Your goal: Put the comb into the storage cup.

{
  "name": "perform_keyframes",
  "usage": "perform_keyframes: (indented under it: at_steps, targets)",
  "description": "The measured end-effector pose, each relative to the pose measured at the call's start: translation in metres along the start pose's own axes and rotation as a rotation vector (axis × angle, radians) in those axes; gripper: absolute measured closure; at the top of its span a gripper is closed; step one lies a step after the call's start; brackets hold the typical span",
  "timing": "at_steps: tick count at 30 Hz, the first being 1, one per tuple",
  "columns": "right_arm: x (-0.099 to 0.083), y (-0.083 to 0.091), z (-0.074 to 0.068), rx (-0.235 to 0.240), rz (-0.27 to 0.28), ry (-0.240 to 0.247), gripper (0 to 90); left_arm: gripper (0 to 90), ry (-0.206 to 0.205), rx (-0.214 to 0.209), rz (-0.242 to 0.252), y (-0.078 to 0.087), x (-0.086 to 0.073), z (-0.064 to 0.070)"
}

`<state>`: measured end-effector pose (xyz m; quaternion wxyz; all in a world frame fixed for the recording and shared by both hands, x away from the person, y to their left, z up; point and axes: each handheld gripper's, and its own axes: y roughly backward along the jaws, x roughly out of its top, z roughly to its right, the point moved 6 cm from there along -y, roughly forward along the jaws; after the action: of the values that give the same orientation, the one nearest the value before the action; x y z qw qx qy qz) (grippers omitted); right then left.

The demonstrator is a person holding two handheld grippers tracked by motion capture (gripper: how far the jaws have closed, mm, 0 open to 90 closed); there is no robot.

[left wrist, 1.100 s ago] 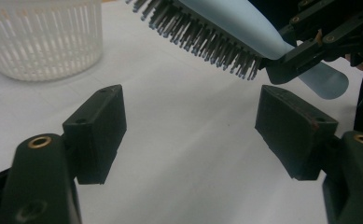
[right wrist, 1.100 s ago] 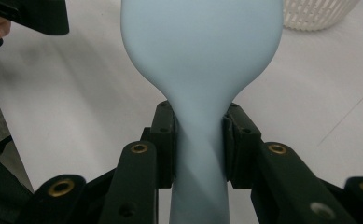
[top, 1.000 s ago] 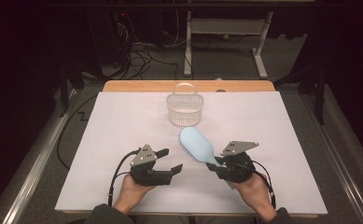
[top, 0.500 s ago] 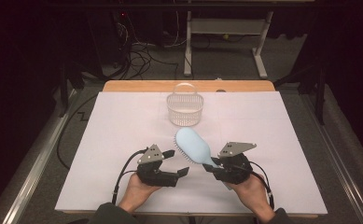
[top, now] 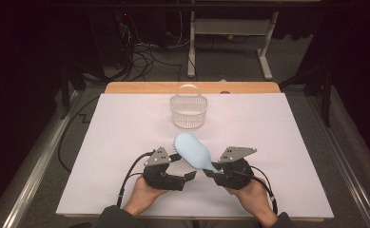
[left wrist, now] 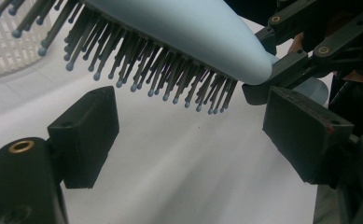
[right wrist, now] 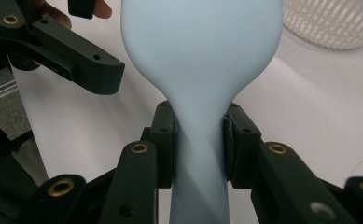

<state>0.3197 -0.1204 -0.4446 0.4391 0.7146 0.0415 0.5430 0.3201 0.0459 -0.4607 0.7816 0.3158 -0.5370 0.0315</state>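
Observation:
A light blue hairbrush [top: 192,151] is held off the white table, bristles down, head pointing toward the far left. My right gripper [top: 212,170] is shut on its handle; in the right gripper view the jaws clamp the narrow neck of the hairbrush [right wrist: 200,93]. My left gripper [top: 185,167] stands open just under and beside the brush head. In the left gripper view its black pads [left wrist: 88,133] are wide apart, with the dark bristles of the hairbrush [left wrist: 170,51] above them, not touching.
A small clear plastic basket [top: 188,110] with a handle stands on the white sheet [top: 292,133] beyond the grippers, at mid-table. A wooden table edge [top: 140,87] runs along the back. Cables and a desk frame lie on the floor behind.
Both grippers and the hairbrush have shifted a little to the left. The left gripper has come closer under the brush head.

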Motion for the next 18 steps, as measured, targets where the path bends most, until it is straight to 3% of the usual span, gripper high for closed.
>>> perform_keyframes:
  at_steps: [18]
  targets:
    - [-0.0002, -0.0082, -0.0086, 0.005, -0.009, 0.036, 69.8, 17.7, 0.03, -0.019, 0.009, 0.0012, 0.0022, 0.0005]
